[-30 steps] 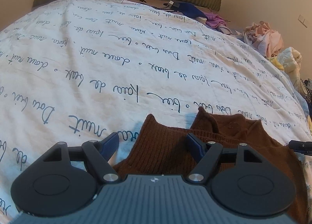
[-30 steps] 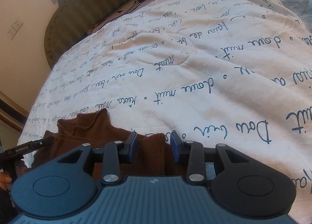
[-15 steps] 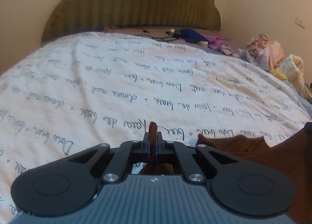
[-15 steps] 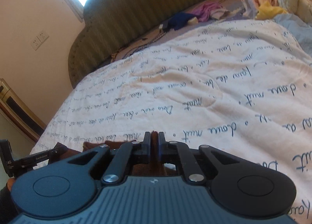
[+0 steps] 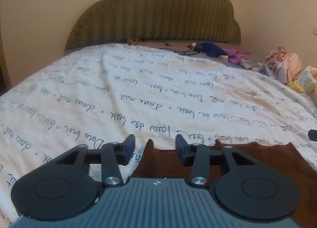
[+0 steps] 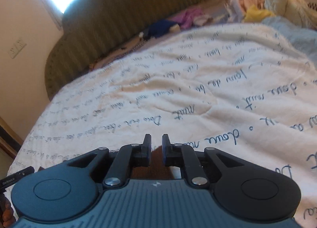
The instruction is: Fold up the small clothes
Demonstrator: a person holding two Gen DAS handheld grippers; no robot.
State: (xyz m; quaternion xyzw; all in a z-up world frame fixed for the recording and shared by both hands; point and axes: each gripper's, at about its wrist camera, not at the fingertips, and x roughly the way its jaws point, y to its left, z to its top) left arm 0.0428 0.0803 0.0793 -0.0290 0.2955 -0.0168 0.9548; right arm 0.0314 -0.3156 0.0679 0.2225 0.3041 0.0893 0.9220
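Both jaws have just been opening: left gripper (image 5: 155,151) spread wide, right gripper (image 6: 155,149) slightly parted, neither pinching the brown knit garment (image 5: 257,160) lying near on the bedspread (image 5: 138,89).

A script-printed white quilt (image 5: 138,81) meets a green headboard (image 5: 158,13); mixed laundry (image 5: 283,65) lies nearby.

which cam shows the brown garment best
The left wrist view: the brown garment spreads wide beyond the open left gripper, its top edge visible. The right wrist view shows only a sliver between that gripper's fingers.
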